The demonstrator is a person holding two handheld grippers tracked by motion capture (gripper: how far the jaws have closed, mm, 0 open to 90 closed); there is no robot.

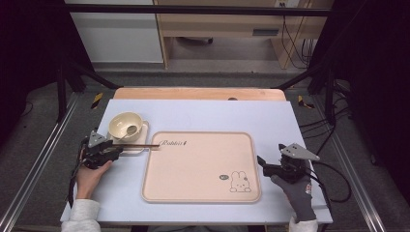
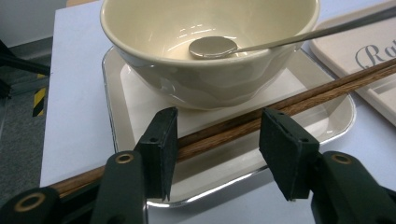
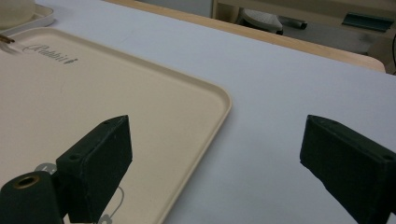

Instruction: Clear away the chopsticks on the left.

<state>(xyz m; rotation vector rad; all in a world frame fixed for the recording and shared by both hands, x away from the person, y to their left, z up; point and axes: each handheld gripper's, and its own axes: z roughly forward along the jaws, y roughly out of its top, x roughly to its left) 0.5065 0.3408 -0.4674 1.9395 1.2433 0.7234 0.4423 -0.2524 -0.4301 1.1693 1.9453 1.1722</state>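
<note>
The left gripper has its jaws spread, with a pair of wooden chopsticks lying between them, nearer one jaw. The chopsticks rest across a small square plate just beyond the jaws. A cream bowl sits on that plate, holding a metal spoon. Farther on lies a large beige tray on the white table. The right gripper has its jaws wide apart, holding nothing, with the tray's edge beneath and between them.
</note>
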